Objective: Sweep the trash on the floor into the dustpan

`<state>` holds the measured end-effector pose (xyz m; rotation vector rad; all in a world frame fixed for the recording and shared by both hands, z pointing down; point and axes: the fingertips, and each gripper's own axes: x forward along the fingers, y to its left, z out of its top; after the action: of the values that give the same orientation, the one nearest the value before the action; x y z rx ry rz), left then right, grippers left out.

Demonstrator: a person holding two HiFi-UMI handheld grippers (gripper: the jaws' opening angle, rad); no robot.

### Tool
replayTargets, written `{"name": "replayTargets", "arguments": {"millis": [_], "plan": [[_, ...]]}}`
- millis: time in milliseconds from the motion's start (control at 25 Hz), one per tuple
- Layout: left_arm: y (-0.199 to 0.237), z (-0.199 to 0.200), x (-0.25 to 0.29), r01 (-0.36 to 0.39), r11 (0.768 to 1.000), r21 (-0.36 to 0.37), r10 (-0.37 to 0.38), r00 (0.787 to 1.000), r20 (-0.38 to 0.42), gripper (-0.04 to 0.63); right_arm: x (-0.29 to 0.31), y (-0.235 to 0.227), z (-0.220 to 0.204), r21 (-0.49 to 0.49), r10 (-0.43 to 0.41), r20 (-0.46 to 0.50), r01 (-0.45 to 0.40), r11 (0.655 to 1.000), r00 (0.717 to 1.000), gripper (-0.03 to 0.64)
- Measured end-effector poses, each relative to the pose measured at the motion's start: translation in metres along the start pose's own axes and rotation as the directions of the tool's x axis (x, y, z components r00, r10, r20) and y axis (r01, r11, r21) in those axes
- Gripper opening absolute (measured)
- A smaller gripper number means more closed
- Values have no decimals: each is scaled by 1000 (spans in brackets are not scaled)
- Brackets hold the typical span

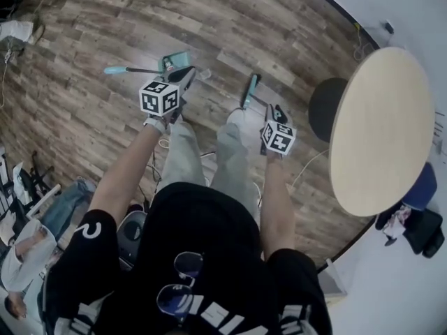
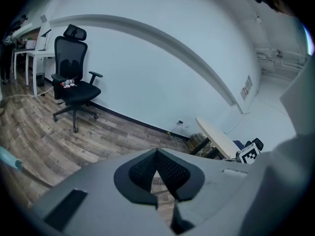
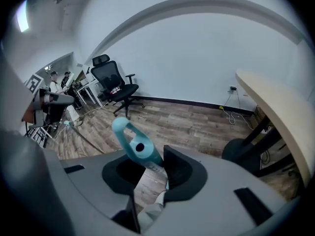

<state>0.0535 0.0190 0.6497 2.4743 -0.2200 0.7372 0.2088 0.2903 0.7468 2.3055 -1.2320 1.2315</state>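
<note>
Head view: the operator stands on a wood floor (image 1: 105,33) with both arms out front. The legs (image 1: 185,152) run down between the arms.

Left claw (image 2: 157,155): clenched. In the left gripper view its two pads meet at the tips. Only floor shows in the wedge under them, and I see nothing gripped there. Its marker cube (image 1: 159,98) faces up in the head view.

Dustpan (image 1: 175,61): teal, at 12 o'clock of the left claw in the head view, just beside the jaw tips. I cannot tell whether they touch. A thin dark rod (image 1: 140,70) runs from there toward 9 o'clock and ends in a teal grip (image 1: 113,69). The same grip shows at the 9 o'clock edge of the left gripper view, with the rod passing behind the claw body.

Right claw (image 3: 147,166): grasping the broom (image 3: 132,140). The teal handle, with a hang hole near its end, stands up between the pads and leans toward 11 o'clock. In the head view the handle pokes out at 11 o'clock of the right hand's cube. The broom head is hidden.

Round table (image 1: 380,128): at 3 o'clock of the right claw, well apart, pale top, with a dark base (image 1: 325,110) showing at its 9 o'clock edge.

Chair (image 2: 74,85): black office type, against the white wall (image 2: 147,58), at 10 o'clock in the left gripper view.

Trash: too small to pick out on the floor in any view.
</note>
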Motion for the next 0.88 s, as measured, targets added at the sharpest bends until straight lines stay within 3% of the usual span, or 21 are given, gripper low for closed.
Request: {"name": "replayTargets", "arguments": {"millis": [520, 880], "plan": [[111, -16, -86, -16, 999, -41, 17, 1000, 4, -3, 30, 128, -19, 51, -67, -16, 68, 996, 998, 104], [190, -19, -145, -70, 994, -83, 73, 997, 39, -3, 66, 220, -1, 63, -30, 12, 29, 998, 999, 107]]}}
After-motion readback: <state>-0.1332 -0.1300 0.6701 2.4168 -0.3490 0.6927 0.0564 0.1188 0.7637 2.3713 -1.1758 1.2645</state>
